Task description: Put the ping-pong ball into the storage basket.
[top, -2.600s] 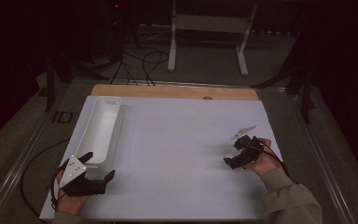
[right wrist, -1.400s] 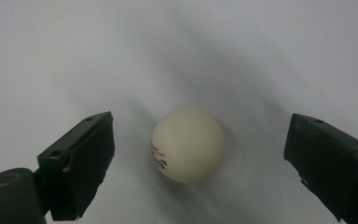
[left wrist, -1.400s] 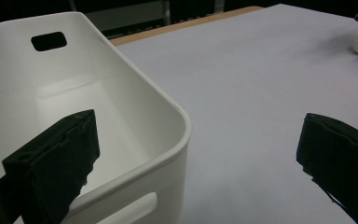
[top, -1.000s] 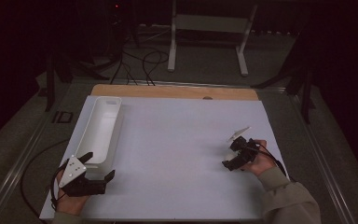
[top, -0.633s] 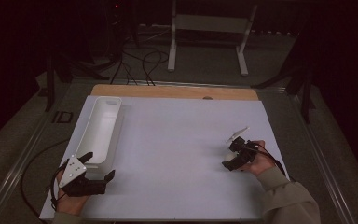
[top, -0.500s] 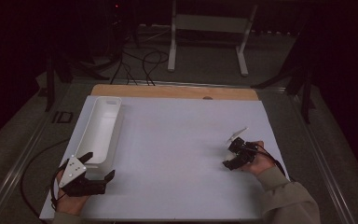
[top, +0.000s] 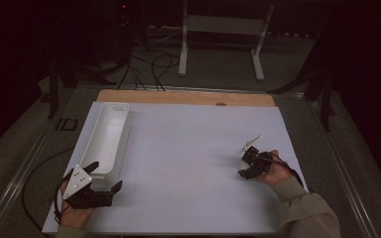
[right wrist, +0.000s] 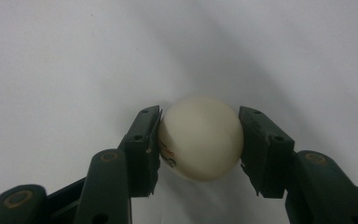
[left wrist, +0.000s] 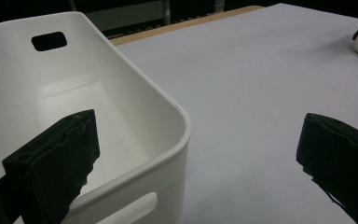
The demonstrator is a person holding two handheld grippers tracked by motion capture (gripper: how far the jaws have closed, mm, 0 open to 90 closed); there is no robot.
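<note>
A cream-white ball [right wrist: 200, 137] with small red and dark print rests on the white table cover. My right gripper [right wrist: 199, 114] has just been closing, and its two pads now press on the ball's sides. In the high view that gripper [top: 248, 163] is at the right of the table, pointing left. A long white bin [top: 113, 105] with handle slots lies at the left, and it is empty. My left gripper [top: 104, 176] stands open at the bin's near end. One jaw is over the bin's rim [left wrist: 168, 107] and the other is over the cover.
The white table cover [top: 188, 148] spans the table, with a wooden strip [top: 178, 96] along its far edge. Beyond the table are a white stand [top: 221, 29] and cables on the floor. A cable trails from the left gripper off the table's left side.
The right gripper's jaws have closed in on the ball and the hand has settled slightly nearer. The left gripper and the bin have not moved.
</note>
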